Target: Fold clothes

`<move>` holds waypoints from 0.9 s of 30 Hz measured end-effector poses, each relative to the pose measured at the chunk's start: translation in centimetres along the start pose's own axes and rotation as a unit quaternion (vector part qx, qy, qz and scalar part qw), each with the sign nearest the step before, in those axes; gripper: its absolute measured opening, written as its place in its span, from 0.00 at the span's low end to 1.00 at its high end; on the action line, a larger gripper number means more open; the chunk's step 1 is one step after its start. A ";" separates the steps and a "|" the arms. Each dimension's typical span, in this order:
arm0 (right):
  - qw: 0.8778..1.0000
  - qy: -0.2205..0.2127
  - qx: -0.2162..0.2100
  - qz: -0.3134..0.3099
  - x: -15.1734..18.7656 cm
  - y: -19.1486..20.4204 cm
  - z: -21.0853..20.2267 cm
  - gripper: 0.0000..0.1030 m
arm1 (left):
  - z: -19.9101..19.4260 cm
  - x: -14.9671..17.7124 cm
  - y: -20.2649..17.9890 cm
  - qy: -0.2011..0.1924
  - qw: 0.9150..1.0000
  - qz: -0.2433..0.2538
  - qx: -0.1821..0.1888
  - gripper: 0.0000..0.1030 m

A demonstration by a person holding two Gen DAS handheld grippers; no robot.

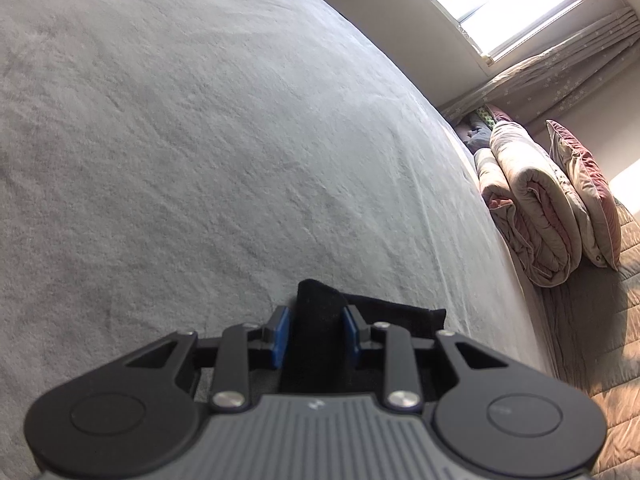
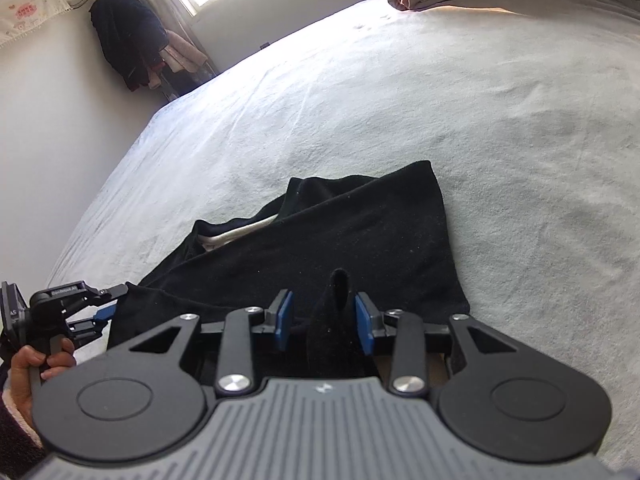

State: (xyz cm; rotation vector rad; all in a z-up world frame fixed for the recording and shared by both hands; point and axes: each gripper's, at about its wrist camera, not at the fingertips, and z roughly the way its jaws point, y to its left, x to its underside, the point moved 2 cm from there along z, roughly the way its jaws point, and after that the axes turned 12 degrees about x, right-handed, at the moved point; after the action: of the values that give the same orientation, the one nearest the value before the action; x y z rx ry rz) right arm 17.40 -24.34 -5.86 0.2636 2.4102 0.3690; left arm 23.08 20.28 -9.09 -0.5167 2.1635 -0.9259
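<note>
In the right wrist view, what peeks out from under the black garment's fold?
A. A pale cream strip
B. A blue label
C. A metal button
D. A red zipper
A: a pale cream strip shows at the fold of the black garment lying on the bed.

A pale grey bed (image 1: 200,140) fills the room beneath a bright window (image 1: 508,4) with star-print curtains (image 1: 560,68). A rolled quilt (image 1: 528,208) and a pillow (image 1: 584,196) sit beside it, while dark clothes (image 2: 124,36) hang in the corner.
</note>
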 end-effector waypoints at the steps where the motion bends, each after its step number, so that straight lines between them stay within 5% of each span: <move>1: 1.000 0.000 0.006 -0.003 -0.1 0.1 0.1 0.37 | 0.0 0.0 0.0 -0.001 1.000 0.000 0.000 0.28; 5: 0.999 0.004 0.028 -0.018 0.1 0.3 0.9 0.37 | 0.0 -0.1 0.1 -0.002 1.000 0.000 0.001 0.27; 7: 0.999 0.000 0.037 -0.031 0.3 0.5 0.9 0.23 | 0.1 0.0 -0.2 -0.002 1.000 0.011 0.001 0.18; 8: 0.998 -0.004 0.042 -0.038 0.3 0.5 0.7 0.06 | 0.0 0.1 -0.5 -0.003 1.000 0.020 -0.001 0.07; 19: 0.978 -0.143 0.093 -0.124 -2.8 2.6 -4.0 0.06 | -1.6 1.0 -3.0 -0.068 0.996 0.051 -0.004 0.05; 27: 0.976 -0.134 0.116 -0.129 -5.3 1.2 -1.8 0.06 | -0.2 1.9 -4.2 -0.073 0.994 0.077 -0.016 0.06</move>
State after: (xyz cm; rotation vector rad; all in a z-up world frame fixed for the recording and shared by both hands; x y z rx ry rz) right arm 20.35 -25.01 -1.00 0.0931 2.1832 -0.0634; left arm 21.98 16.50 -6.69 -0.4128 2.0569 -0.7488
